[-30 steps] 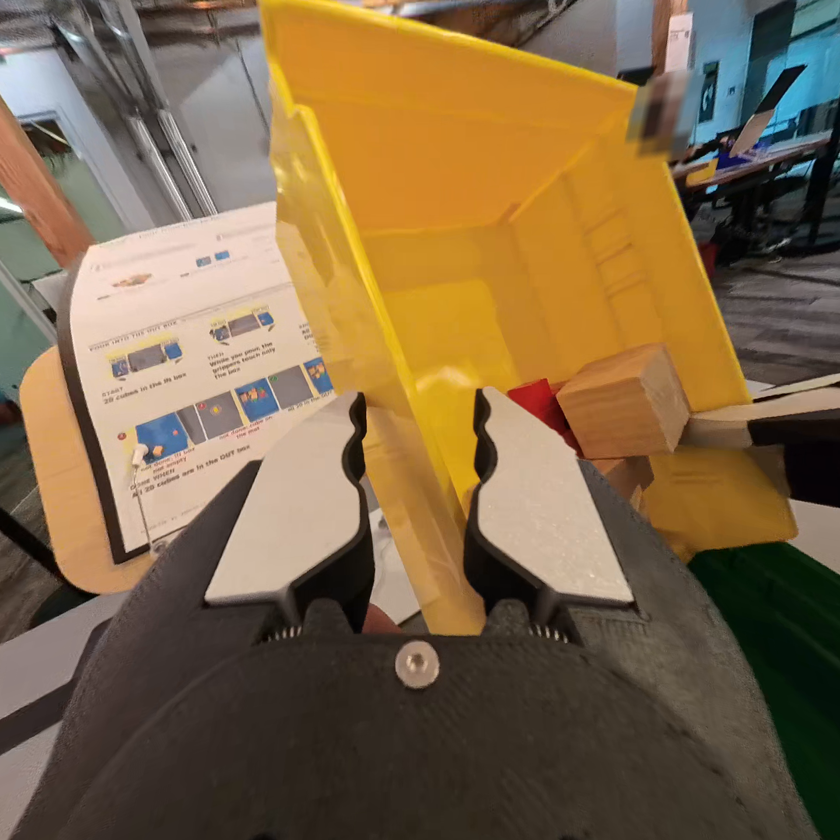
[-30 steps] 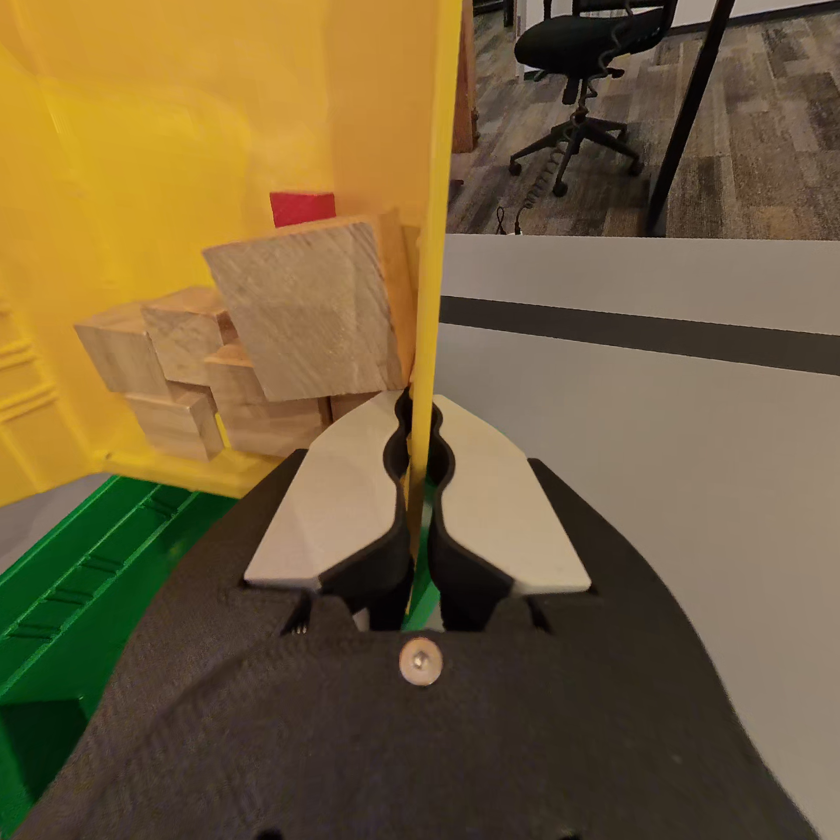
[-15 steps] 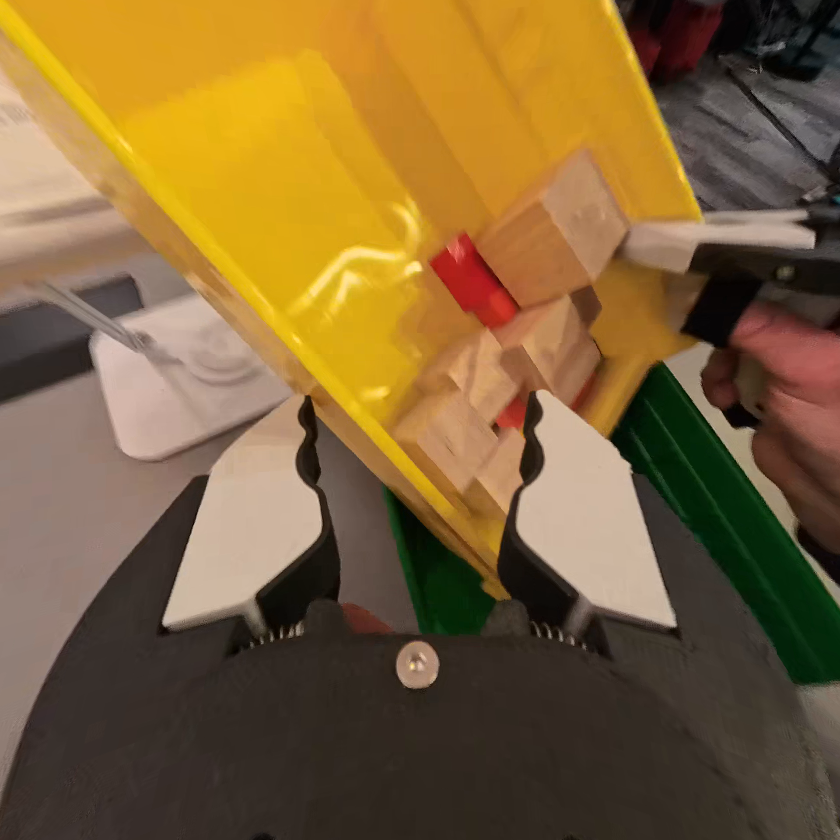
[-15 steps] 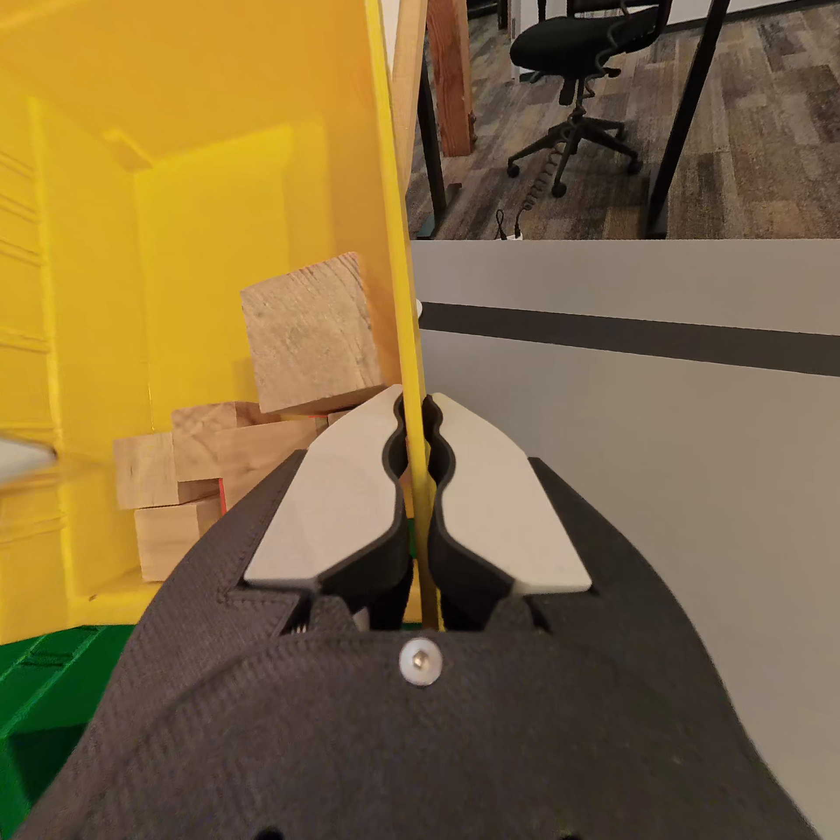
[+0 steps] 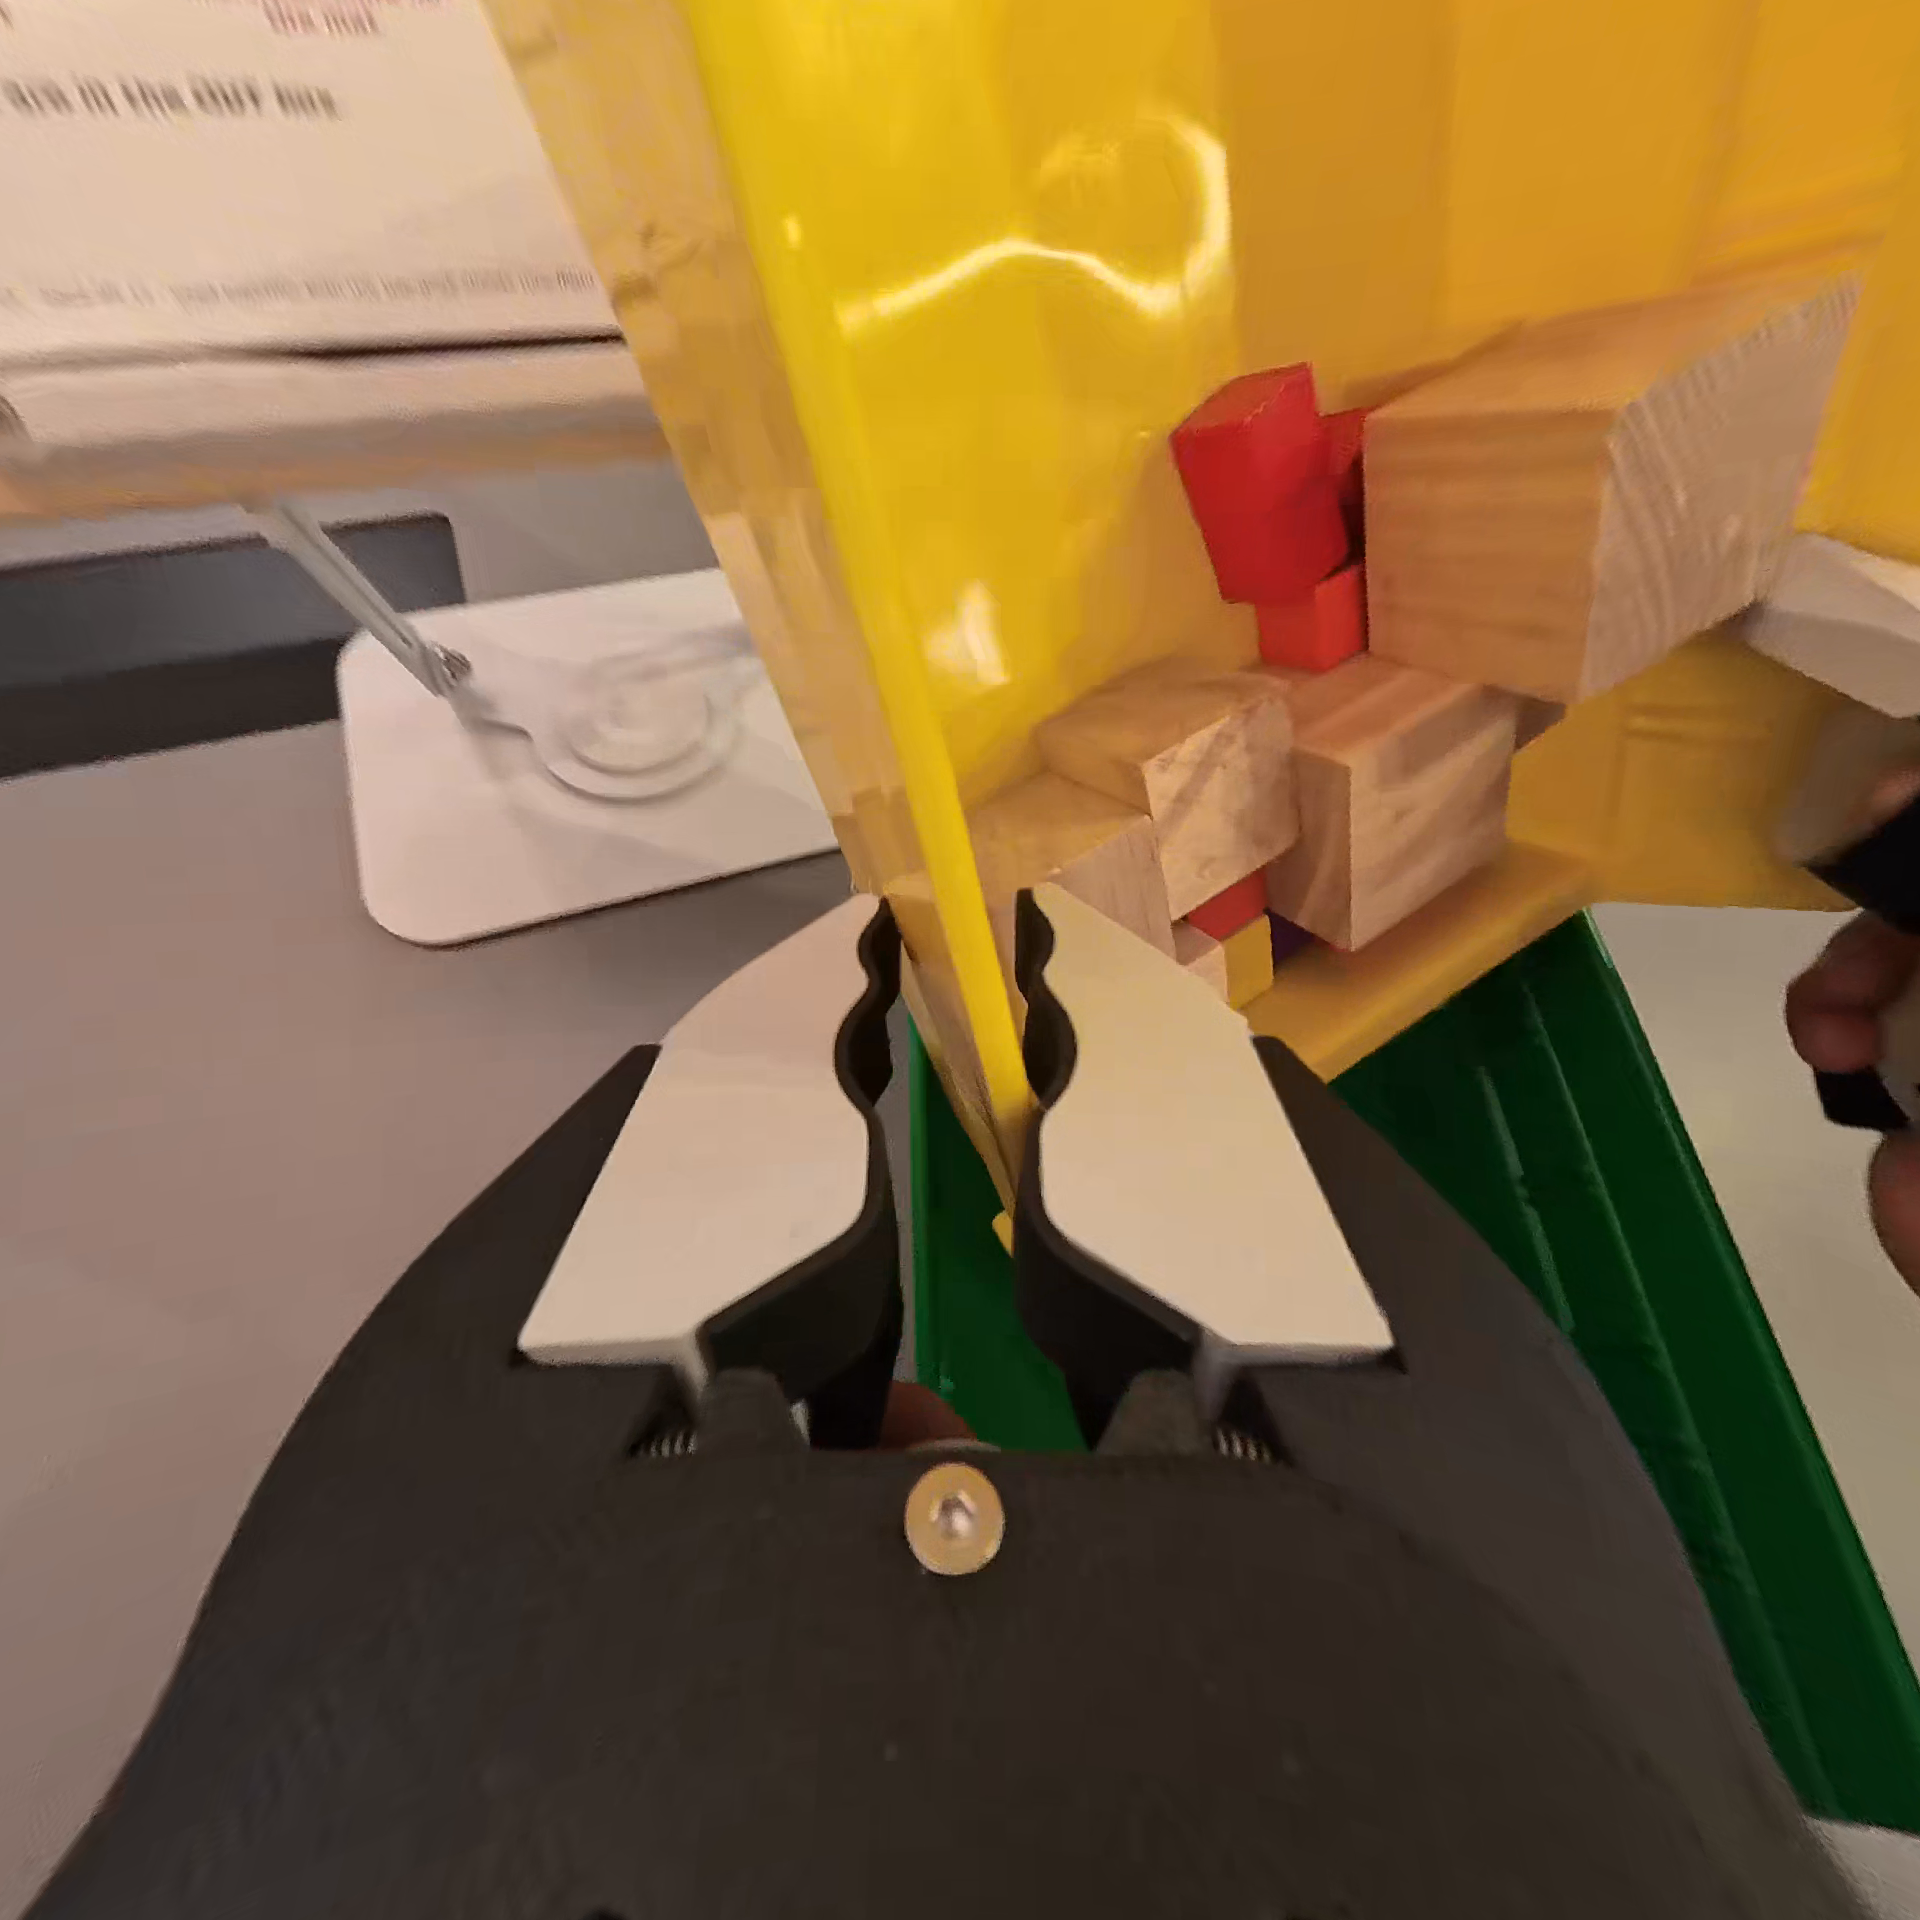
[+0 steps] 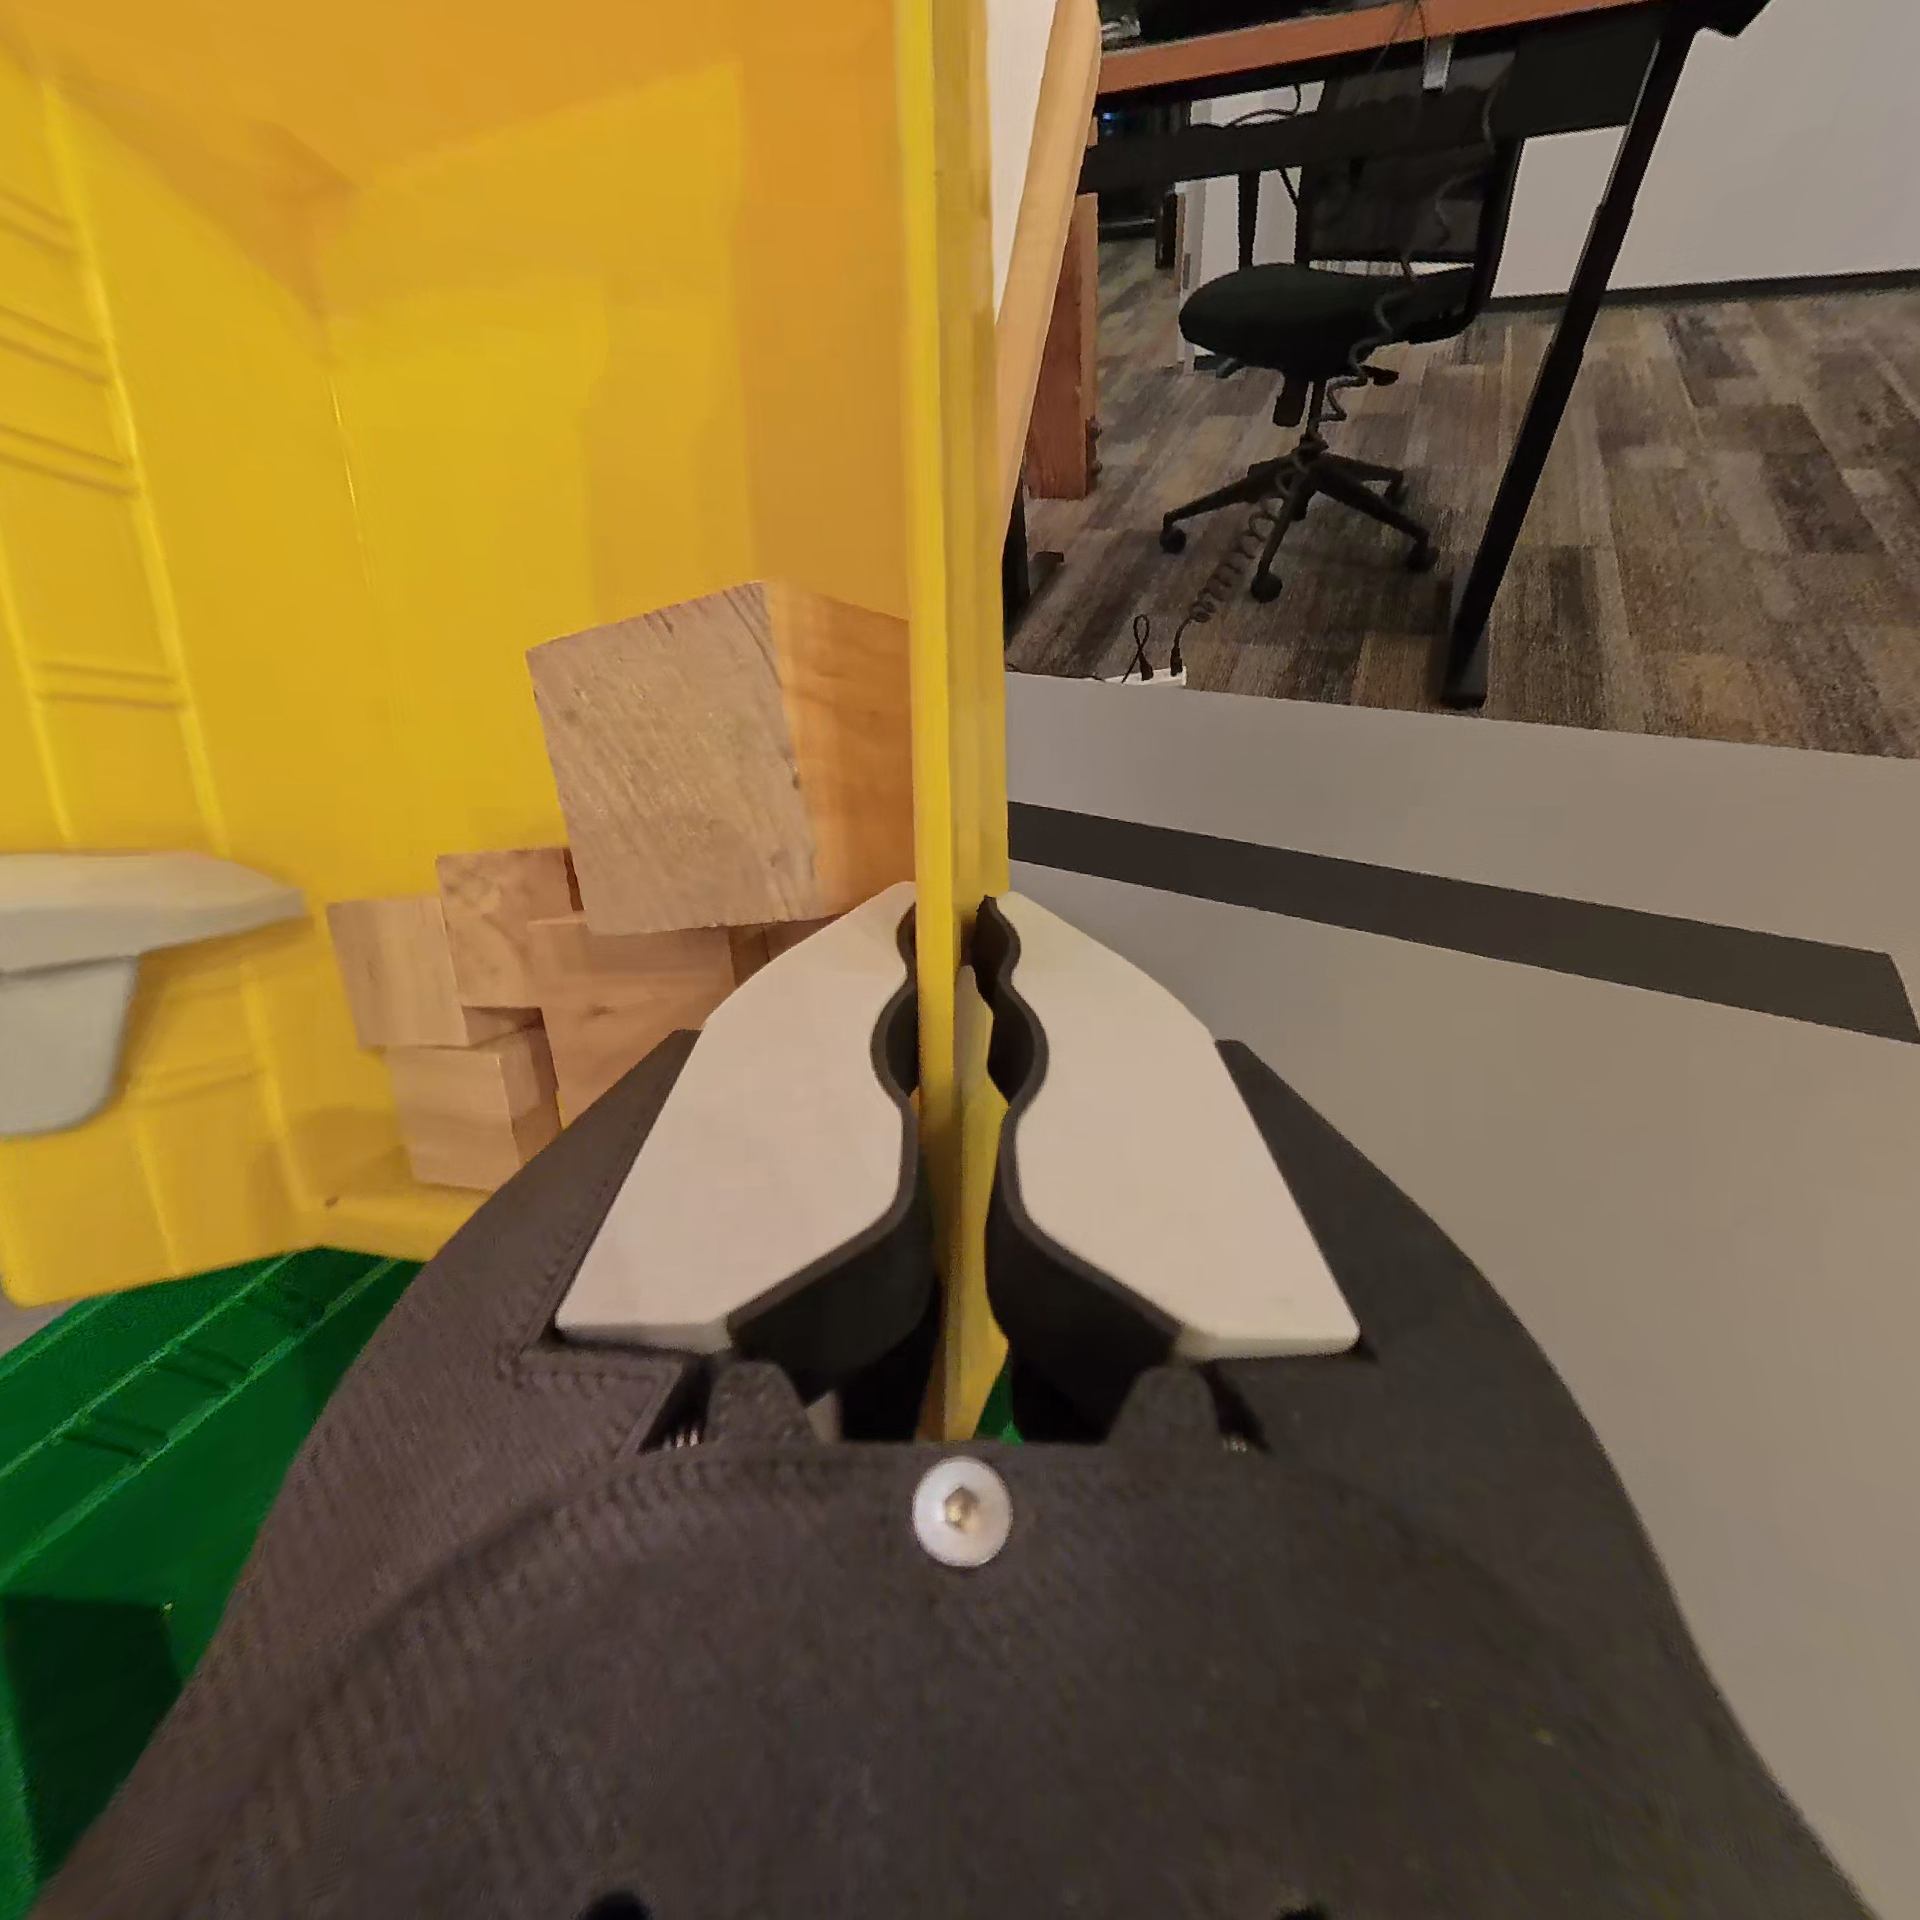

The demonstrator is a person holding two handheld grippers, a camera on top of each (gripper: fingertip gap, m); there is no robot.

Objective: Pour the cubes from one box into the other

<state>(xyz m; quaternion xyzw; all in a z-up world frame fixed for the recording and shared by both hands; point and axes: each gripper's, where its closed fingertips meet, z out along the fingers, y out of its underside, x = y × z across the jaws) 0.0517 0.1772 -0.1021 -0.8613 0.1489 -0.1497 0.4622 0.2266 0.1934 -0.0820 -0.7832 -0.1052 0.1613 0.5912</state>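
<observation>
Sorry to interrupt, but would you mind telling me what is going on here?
A person is tipping a yellow box over a green box, with a hand-held gripper on each side wall. The right gripper is shut on one wall; the left gripper has its fingers around the opposite wall. The wooden cubes and a few red cubes are piled at the yellow box's low edge and have not dropped out.
</observation>
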